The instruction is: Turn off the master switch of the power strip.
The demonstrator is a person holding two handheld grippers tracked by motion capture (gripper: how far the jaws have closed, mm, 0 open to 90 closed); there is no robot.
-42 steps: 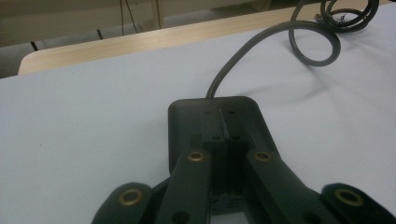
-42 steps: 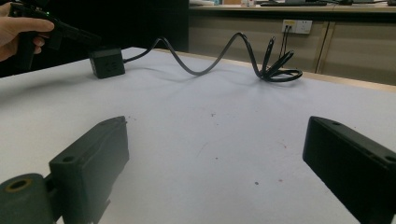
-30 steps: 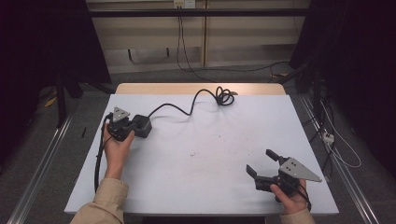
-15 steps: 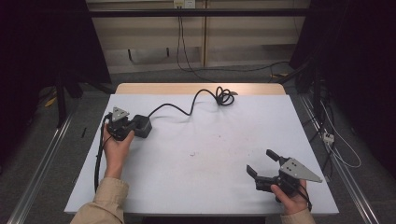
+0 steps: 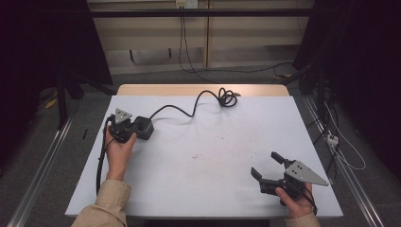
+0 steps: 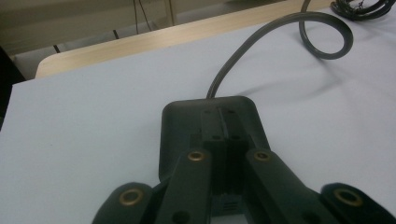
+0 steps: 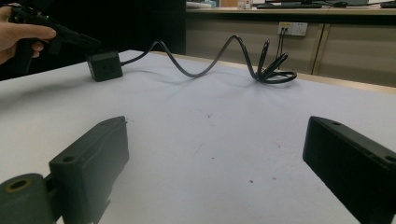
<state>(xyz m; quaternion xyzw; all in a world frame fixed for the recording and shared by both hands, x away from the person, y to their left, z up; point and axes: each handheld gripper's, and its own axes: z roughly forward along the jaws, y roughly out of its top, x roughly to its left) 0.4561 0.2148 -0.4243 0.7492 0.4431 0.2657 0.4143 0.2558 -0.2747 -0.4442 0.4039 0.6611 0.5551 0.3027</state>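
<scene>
Left tool [image 5: 138, 128]: near the left edge of the counter [image 5: 213, 189], in the person's left hand [image 5: 119, 149]; its 2 black jaws are clenched on the power brick [image 6: 210, 126], pressed together over its top.
Power brick: a dark, flat block with rounded corners, lying on the counter's white top at the left side, about midway between the near and far edges.
Cable [image 5: 189, 109]: dark, runs from the brick's far end across the counter toward the far edge and ends in a loose coil [image 5: 228, 98] near the middle of that edge.
Right tool [image 5: 265, 166]: near the counter's near right corner, held in the person's right hand [image 5: 294, 202]; its 2 jaws are released, standing wide apart with bare counter between them.
Writing: the brick's end face in the right gripper view bears a faint mark [image 7: 108, 70], too small to read; no brand can be made out on either tool.
Wall socket [image 7: 292, 28]: a white plate on the wall beyond the far edge, with 2 cords hanging from it; no lettering legible.
Counter top: white, with a few small dark specks near its middle.
</scene>
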